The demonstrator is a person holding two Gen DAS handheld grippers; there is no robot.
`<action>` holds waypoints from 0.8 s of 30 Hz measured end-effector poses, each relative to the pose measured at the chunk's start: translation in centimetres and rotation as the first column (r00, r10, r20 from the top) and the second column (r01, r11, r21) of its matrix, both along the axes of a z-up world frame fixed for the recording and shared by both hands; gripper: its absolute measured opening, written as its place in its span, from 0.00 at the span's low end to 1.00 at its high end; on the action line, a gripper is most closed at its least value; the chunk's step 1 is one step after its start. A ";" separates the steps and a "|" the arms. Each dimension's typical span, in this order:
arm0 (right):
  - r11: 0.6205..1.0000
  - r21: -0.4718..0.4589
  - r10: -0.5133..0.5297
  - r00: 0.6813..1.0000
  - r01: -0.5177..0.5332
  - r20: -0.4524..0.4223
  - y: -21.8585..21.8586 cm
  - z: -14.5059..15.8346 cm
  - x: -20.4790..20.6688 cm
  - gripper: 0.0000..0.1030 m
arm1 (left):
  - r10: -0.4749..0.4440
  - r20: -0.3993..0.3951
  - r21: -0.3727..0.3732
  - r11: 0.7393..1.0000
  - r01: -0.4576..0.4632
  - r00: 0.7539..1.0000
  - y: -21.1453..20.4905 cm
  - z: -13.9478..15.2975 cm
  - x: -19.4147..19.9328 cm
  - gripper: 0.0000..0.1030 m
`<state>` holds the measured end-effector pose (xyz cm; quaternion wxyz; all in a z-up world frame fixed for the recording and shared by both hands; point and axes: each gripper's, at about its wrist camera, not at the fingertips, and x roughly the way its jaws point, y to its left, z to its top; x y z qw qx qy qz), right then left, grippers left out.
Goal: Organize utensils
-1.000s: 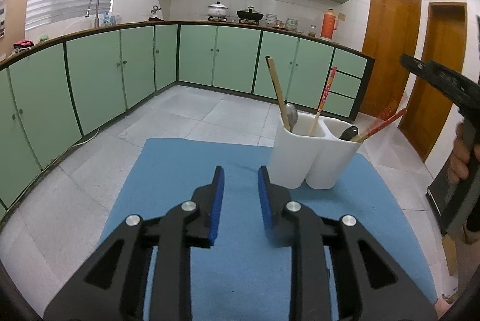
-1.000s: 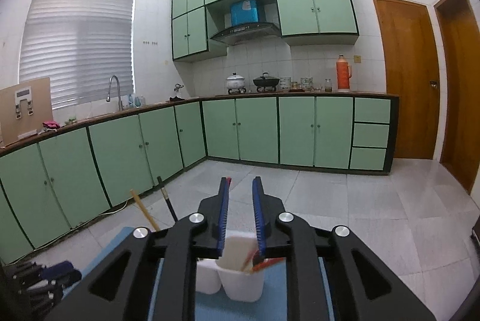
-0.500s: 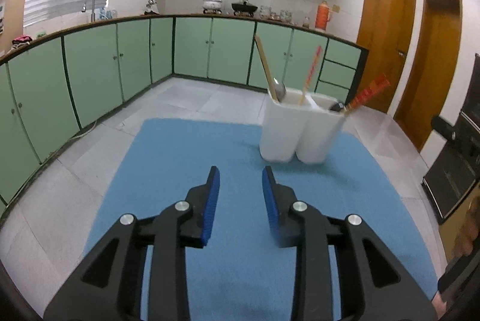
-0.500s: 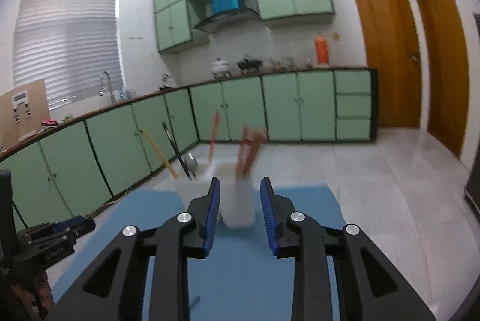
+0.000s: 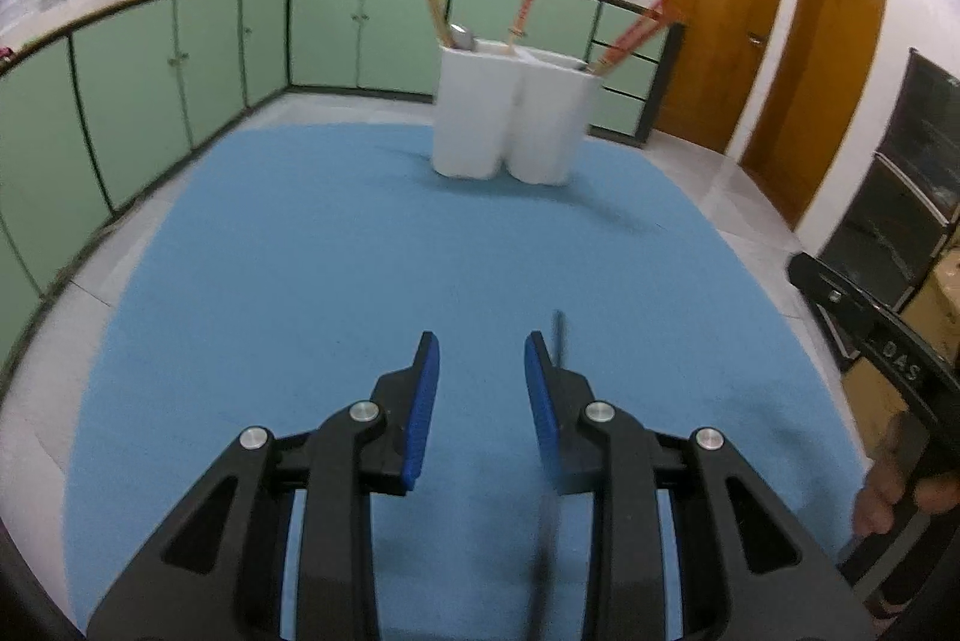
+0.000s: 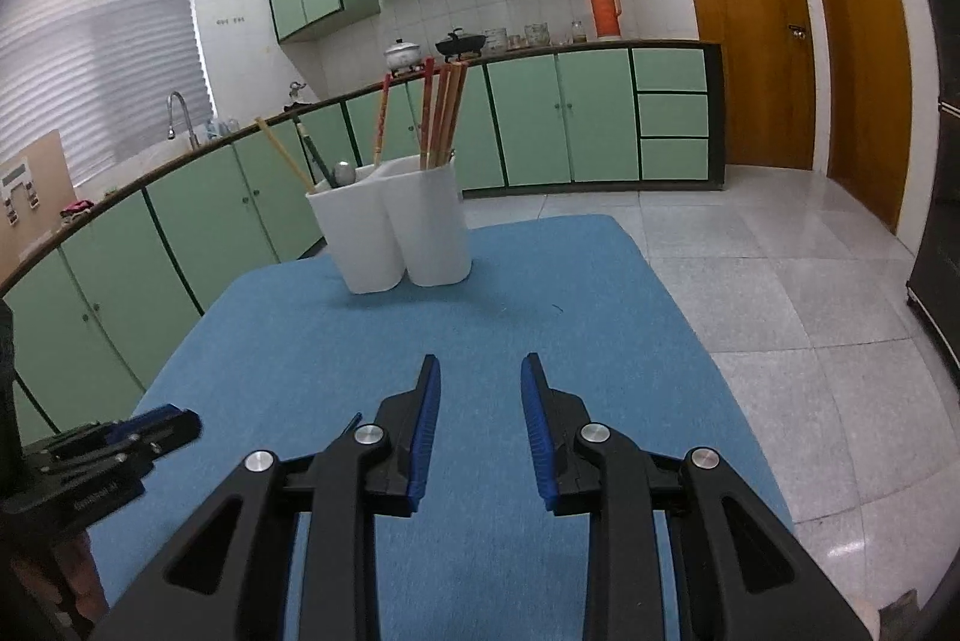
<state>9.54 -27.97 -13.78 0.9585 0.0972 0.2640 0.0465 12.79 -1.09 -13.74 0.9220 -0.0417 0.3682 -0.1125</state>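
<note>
A white two-compartment utensil holder (image 5: 513, 116) stands at the far end of the blue mat (image 5: 336, 281); it also shows in the right wrist view (image 6: 393, 230). It holds chopsticks (image 6: 441, 113) and a metal spoon (image 6: 344, 172). My left gripper (image 5: 481, 359) is open and empty, low over the near mat. My right gripper (image 6: 480, 383) is open and empty over the mat's near right part. A thin dark blurred streak (image 5: 558, 335) shows by the left gripper's right finger.
The right gripper's body (image 5: 876, 335) shows at the right edge of the left wrist view; the left gripper (image 6: 114, 446) shows at lower left of the right wrist view. Green cabinets (image 6: 240, 221), tiled floor (image 6: 780, 281) and wooden doors (image 6: 738, 23) surround the table.
Both grippers have drawn back and lowered, so the holder looks farther away. Both sets of jaws have opened wider.
</note>
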 end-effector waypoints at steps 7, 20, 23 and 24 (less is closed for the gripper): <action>1.000 -0.003 -0.007 1.000 0.007 0.005 -0.2 0.5 0.0 0.27 | -0.083 -0.080 -0.020 0.996 0.081 0.993 -2.5 -2.0 0.7 0.28; 1.000 -0.011 -0.011 0.999 0.010 -0.032 0.1 -0.6 1.2 0.27 | -0.109 -0.167 -0.004 0.994 0.110 0.980 -4.2 -5.7 2.5 0.06; 1.000 -0.016 -0.002 0.999 0.001 -0.046 0.3 -1.1 1.4 0.27 | -0.108 -0.159 -0.010 0.994 0.108 0.981 -4.3 -5.8 2.8 0.05; 1.000 -0.016 0.001 0.999 -0.002 -0.052 0.4 -1.2 1.5 0.27 | -0.107 -0.158 -0.010 0.994 0.107 0.982 -4.4 -5.8 2.9 0.05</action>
